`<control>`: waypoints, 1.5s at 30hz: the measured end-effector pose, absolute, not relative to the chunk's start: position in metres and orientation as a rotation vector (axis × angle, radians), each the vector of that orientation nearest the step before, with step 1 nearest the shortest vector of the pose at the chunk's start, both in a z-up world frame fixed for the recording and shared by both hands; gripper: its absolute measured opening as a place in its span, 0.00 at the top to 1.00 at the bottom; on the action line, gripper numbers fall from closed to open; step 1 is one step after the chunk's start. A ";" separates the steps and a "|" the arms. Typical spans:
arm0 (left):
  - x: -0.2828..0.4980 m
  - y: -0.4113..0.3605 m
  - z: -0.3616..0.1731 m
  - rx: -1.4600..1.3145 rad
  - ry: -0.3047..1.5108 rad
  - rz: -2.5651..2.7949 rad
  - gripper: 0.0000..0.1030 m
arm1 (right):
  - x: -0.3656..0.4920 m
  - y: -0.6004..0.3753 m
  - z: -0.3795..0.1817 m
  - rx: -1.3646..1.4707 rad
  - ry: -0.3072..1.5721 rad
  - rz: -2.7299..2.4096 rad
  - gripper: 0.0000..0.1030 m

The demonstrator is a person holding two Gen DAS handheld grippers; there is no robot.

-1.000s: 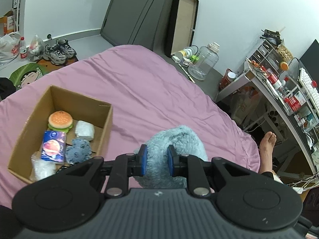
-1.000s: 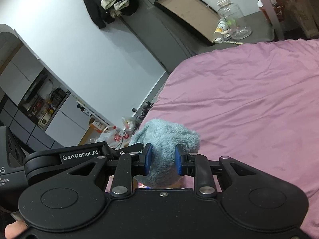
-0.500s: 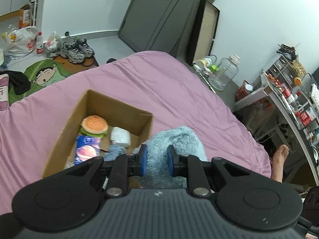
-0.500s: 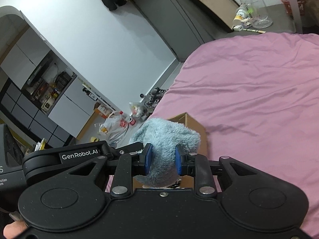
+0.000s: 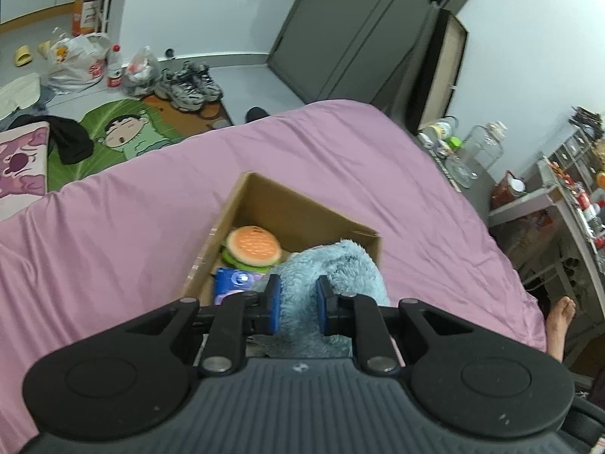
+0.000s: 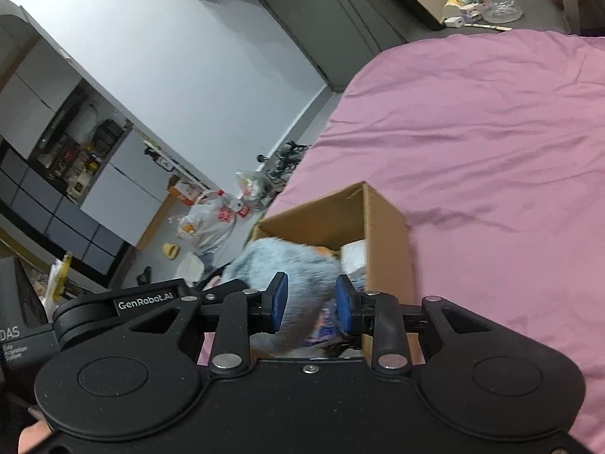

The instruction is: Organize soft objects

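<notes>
While both grippers worked over the bed, the left gripper point(image 5: 297, 304) had its blue pads pressed into a fluffy blue plush point(image 5: 332, 276), gripping it firmly. The right gripper point(image 6: 311, 302) stood wider, its jaws parted around the same plush point(image 6: 287, 261); the fur filled most of the gap and lay against the left pad, though whether the right pad touched it could not be told through the motion blur. The plush hung above the near right corner of the cardboard box point(image 5: 302, 208), partly over its rim. Inside the box lay a burger toy point(image 5: 253, 246) toward the left wall, a blue packet point(image 5: 232, 280) just nearer than it, and a white bundle point(image 6: 353, 253) against the right wall. The box sat on a pink bedsheet point(image 5: 124, 227), nearer the bed's left edge. Beyond the bed's far left corner, sneakers point(image 5: 189, 83) and a cartoon mat point(image 5: 121, 136) lay on the floor.
</notes>
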State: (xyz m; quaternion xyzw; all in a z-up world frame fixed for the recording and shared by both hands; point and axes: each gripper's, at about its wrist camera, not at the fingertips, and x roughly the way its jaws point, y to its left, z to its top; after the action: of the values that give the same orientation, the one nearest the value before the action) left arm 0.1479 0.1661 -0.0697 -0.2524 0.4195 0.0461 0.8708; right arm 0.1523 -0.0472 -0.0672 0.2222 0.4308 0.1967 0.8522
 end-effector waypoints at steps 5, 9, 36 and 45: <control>0.156 0.182 -0.082 -0.526 0.900 0.146 0.83 | 0.154 -0.066 -0.068 0.487 0.932 0.384 0.71; 0.162 0.187 -0.085 -0.529 0.920 0.185 0.81 | 0.150 -0.081 -0.063 0.486 0.937 0.361 0.68; 0.112 0.112 -0.002 -0.273 0.869 0.154 0.03 | 0.092 -0.162 0.012 0.353 0.776 0.238 0.00; 0.079 0.097 0.027 -0.271 0.832 0.150 0.01 | 0.068 -0.178 0.029 0.318 0.763 0.246 0.00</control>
State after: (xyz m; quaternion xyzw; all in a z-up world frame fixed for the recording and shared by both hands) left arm 0.0792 0.0969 0.0273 -0.1312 0.4026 0.0724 0.9030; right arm 0.0684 -0.1784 0.0295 0.1540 0.3697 0.1192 0.9085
